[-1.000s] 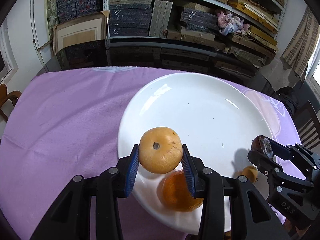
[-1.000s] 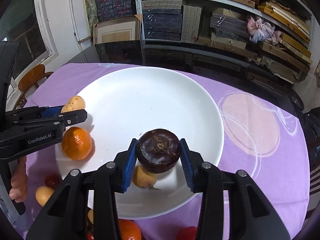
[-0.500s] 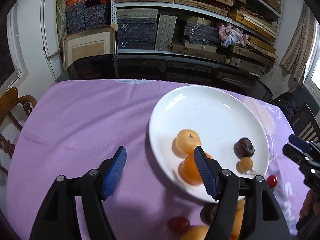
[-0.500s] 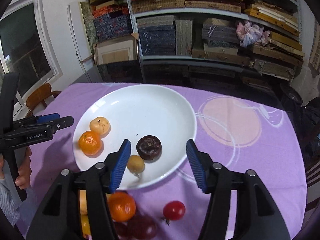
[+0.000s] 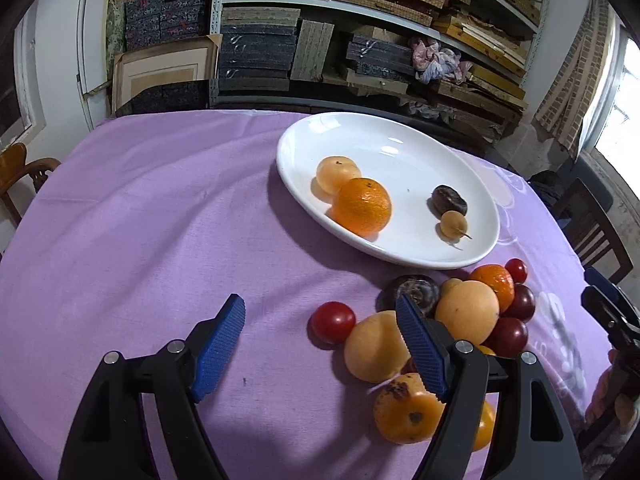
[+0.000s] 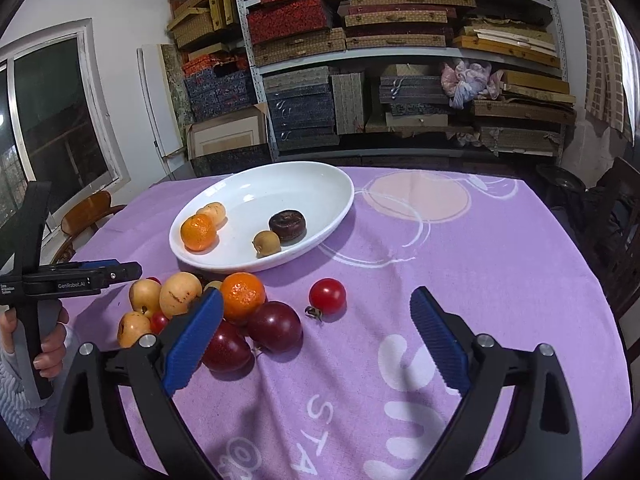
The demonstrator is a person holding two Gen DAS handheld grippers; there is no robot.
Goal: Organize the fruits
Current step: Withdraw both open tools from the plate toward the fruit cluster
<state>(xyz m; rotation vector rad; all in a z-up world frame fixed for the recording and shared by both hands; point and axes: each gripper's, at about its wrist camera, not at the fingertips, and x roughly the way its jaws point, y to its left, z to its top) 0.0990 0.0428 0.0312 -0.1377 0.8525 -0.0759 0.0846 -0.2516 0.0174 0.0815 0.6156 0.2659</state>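
Four fruits are sitting on the white plate (image 6: 340,196); the loose fruit pile (image 6: 236,312) is lying just beside it, partly hiding behind blue pads. Left gripper (image 5: 320,344), reading "GenRobot.AI", and right gripper (image 6: 316,336) are both gaping wide, empty. Tablecloth lettering (image 6: 404,364) is running off-frame.

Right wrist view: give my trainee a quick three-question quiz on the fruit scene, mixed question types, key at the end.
1. True or false: the white plate holds four fruits.
2. Multiple choice: the lone red tomato lies on the (A) plate, (B) purple cloth, (C) shelf.
3. Fill in: the right hand-held gripper and the left hand-held gripper are both ____ and hold nothing.

Key: 1 true; 2 B; 3 open.
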